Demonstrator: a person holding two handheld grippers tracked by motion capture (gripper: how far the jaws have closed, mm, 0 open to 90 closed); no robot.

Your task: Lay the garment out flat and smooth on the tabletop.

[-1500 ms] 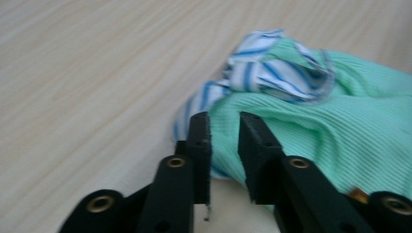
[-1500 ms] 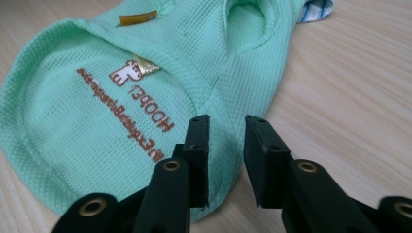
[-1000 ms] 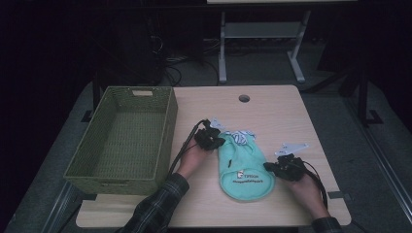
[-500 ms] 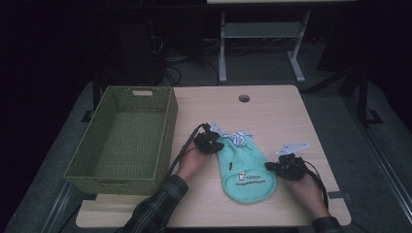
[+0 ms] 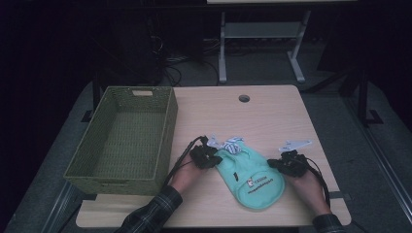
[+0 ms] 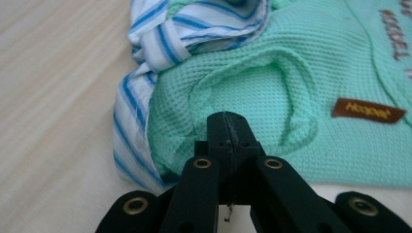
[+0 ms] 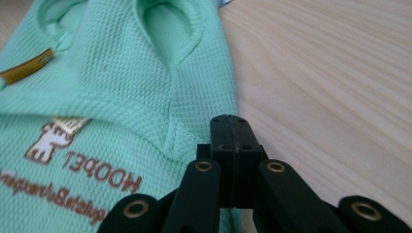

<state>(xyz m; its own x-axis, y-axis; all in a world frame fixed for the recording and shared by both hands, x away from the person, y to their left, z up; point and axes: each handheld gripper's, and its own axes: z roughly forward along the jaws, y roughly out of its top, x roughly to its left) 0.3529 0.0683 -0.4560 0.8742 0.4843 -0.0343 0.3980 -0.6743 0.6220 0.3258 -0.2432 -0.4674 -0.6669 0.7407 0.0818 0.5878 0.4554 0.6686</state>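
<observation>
A mint-green waffle-knit pet shirt (image 5: 248, 177) with a blue-and-white striped lining (image 5: 233, 144) lies flat on the wooden table (image 5: 252, 116). My left gripper (image 5: 212, 158) is at the shirt's upper left edge. In the left gripper view its jaws (image 6: 227, 121) are shut, and green fabric (image 6: 272, 82) puckers around the tip beside the striped cloth (image 6: 145, 43). My right gripper (image 5: 277, 164) is at the shirt's right edge. In the right gripper view that gripper (image 7: 231, 124) is shut on the hem, near the brown printed logo (image 7: 53, 138).
A green woven basket (image 5: 167, 131) stands at the table's left, close to my left hand. A round cable hole (image 5: 244, 98) sits near the far edge. A metal stand (image 5: 262, 34) is on the floor beyond the table.
My left gripper has slid toward the person, pulling the shirt's upper left edge with it, so the shirt now lies turned at a slant. The right gripper has stayed put.
</observation>
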